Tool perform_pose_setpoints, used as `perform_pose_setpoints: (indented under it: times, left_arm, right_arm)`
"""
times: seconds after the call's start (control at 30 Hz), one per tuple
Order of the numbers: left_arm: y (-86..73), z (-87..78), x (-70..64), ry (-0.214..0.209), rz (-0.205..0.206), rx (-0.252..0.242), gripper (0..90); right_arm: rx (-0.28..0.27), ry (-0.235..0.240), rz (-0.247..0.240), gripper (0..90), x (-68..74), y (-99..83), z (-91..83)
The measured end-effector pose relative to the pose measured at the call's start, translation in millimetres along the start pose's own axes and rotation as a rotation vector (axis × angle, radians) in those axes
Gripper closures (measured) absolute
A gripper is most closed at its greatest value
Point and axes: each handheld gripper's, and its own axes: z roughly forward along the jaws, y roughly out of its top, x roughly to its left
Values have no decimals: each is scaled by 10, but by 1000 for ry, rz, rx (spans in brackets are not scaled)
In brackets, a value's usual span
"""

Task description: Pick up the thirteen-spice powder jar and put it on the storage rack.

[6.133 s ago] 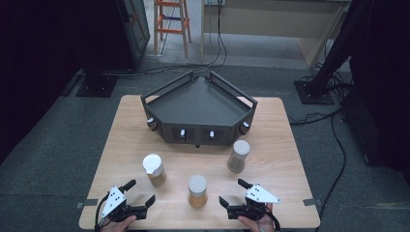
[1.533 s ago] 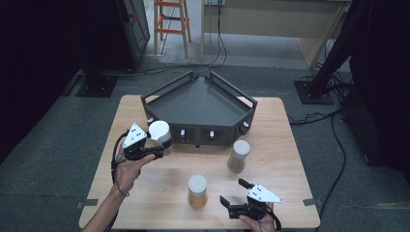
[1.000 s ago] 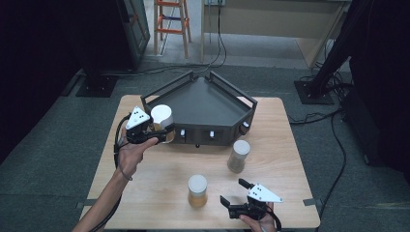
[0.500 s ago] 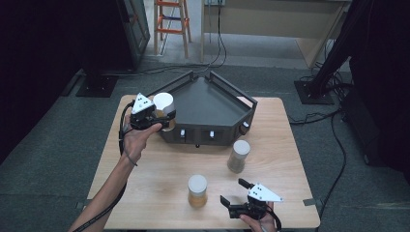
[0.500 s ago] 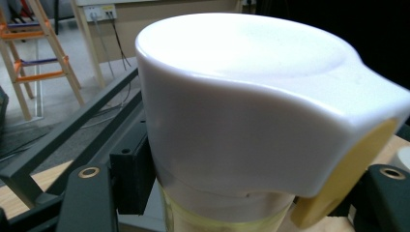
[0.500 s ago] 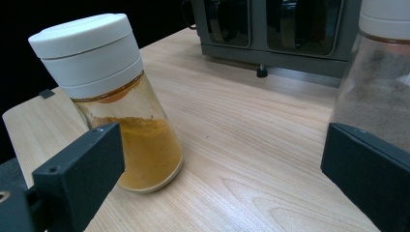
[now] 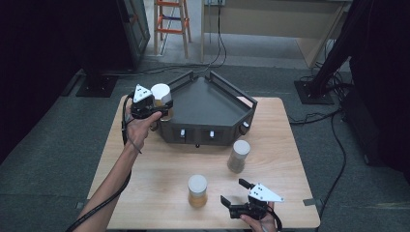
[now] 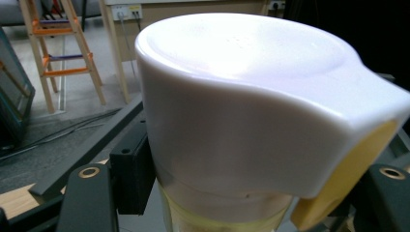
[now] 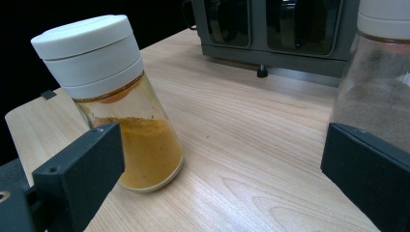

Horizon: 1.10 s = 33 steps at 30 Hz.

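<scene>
My left gripper [image 7: 155,105] is shut on a white-lidded spice jar [image 7: 162,99] and holds it over the left rim of the dark grey three-cornered tray [image 7: 209,99]. The left gripper view shows that jar's white lid [image 8: 241,92] up close between the jaws. A jar of orange powder [image 7: 197,190] stands at the front middle of the table; the right gripper view has that orange jar [image 9: 121,101] at left. A jar of brown powder [image 7: 239,155] stands right of centre, and this brown jar [image 9: 372,96] is at the right edge. My right gripper [image 7: 237,198] rests open near the front edge.
The wooden table [image 7: 145,179] has bare room at its left and front left. An orange ladder [image 7: 170,24] and cables lie on the floor behind. Dark equipment stands at both sides.
My left gripper has carried the white-lidded jar from the front left of the table up and back to the tray's left rim. The right gripper has stayed still.
</scene>
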Motion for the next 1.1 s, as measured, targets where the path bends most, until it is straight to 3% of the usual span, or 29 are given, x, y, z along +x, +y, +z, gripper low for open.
perform_pose_setpoints:
  times: [0.3,1.1]
  left_arm:
    - [-37,125,46,22,-22,3,304]
    - [-120,366,32,51,-15,28,303]
  right_arm:
    - [4,2,-1,16,0,2,6]
    - [4,1,0,17,-6,-10,-4]
